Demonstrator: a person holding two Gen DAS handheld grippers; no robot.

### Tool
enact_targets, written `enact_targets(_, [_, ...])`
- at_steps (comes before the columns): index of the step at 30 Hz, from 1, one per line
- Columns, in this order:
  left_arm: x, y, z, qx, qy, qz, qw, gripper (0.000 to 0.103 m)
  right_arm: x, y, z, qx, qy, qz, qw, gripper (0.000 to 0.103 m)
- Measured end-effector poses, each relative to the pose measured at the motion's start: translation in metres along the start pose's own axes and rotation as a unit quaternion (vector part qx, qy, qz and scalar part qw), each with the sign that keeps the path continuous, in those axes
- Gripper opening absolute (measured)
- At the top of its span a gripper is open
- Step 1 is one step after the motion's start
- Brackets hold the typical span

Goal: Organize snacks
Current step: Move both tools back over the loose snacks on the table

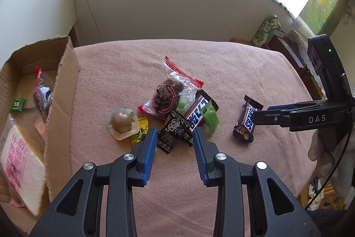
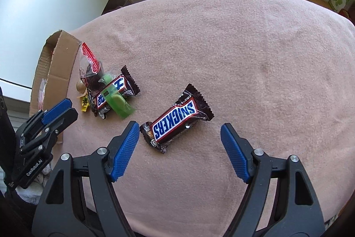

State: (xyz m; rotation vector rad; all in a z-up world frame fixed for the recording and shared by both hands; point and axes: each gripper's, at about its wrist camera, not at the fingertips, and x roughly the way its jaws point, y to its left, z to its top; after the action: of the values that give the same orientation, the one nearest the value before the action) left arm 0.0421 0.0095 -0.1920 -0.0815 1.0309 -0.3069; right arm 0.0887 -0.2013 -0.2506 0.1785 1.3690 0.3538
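A pile of snacks lies mid-table on the pink cloth (image 1: 221, 70): a clear red-edged bag with a dark pastry (image 1: 168, 92), a Snickers bar (image 1: 197, 113), a green candy (image 1: 209, 118), a black packet (image 1: 173, 133), a jelly cup (image 1: 121, 123) and a yellow candy (image 1: 139, 134). My left gripper (image 1: 175, 132) hovers over the black packet, jaws narrowly open and gripping nothing. A second Snickers bar (image 2: 175, 121) lies apart to the right. My right gripper (image 2: 179, 127) stands wide open around its near end without touching; its tips (image 1: 257, 113) show beside that bar (image 1: 246, 120).
An open cardboard box (image 1: 64, 81) stands at the table's left edge, holding a wrapped bread slice (image 1: 20, 170), a bagged pastry and a small green candy. A green tissue box (image 1: 267, 30) sits beyond the far right corner. A gloved hand (image 1: 321, 152) holds the right gripper.
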Motion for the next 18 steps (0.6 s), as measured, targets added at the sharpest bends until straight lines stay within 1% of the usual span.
enact_targets(2, [0.007,-0.002,0.001,0.012,0.006,0.001,0.9999,0.032,0.002,-0.003,0.001,0.011,0.004,0.006,1.0,0.074])
enact_targets(5, [0.014,-0.005,0.001,0.033,0.012,0.01,0.9993,0.032,0.006,-0.007,0.001,0.025,0.013,0.015,0.999,0.073])
enact_targets(9, [0.024,-0.003,-0.001,0.04,0.021,0.018,0.9988,0.032,0.013,-0.007,0.001,0.039,0.023,0.021,0.999,0.073])
enact_targets(16, [0.031,0.008,0.002,0.031,0.022,-0.005,0.9993,0.032,0.02,0.0,0.009,0.047,0.018,0.009,0.999,0.073])
enact_targets(17, [0.031,0.009,0.002,0.028,0.023,-0.009,0.9993,0.031,0.021,0.002,0.011,0.043,0.017,0.004,0.999,0.073])
enact_targets(18, [0.034,0.009,0.002,0.027,0.025,-0.013,0.9992,0.028,0.023,0.005,0.013,0.04,0.016,-0.001,0.999,0.073])
